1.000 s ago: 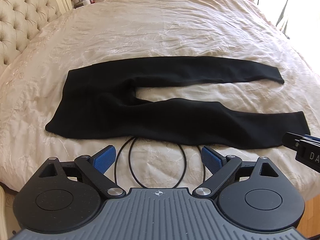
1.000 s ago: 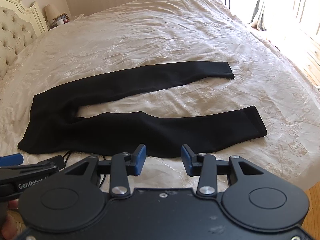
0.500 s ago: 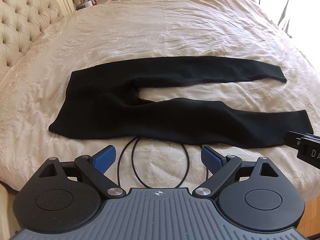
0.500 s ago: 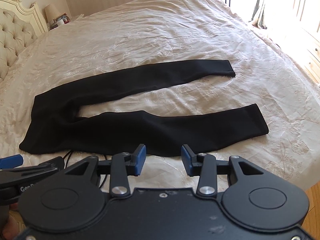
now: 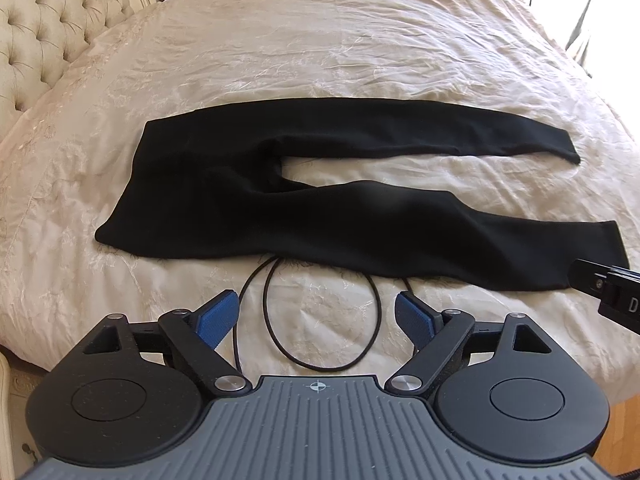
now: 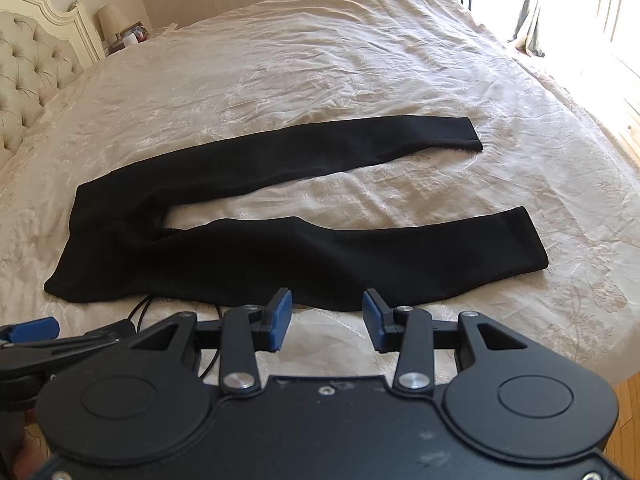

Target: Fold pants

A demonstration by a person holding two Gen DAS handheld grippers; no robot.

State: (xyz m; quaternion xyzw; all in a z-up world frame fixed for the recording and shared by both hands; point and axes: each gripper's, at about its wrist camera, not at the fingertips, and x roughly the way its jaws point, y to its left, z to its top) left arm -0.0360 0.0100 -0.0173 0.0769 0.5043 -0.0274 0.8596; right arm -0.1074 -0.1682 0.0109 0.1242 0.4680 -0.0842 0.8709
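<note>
Black pants (image 5: 312,208) (image 6: 256,248) lie flat on the cream bedspread, waist to the left and both legs stretched to the right with a gap between them. My left gripper (image 5: 316,322) hovers short of the near leg over the bed's front edge; its jaws are closing and nothing but a cable loop shows between them. To the right my right gripper (image 6: 326,320) stays open just short of the near leg's lower edge, holding nothing. Part of the right gripper (image 5: 612,292) shows beside the near cuff in the left wrist view.
A thin black cable (image 5: 320,320) loops on the bedspread (image 5: 320,40) in front of the pants. A tufted headboard (image 5: 44,40) stands at the left, with a lamp (image 6: 110,20) and small items behind it. Wooden floor (image 6: 628,408) lies past the bed's right edge.
The blue pads of my left gripper stand slightly closer together than before. The pants and the right gripper have not moved.
</note>
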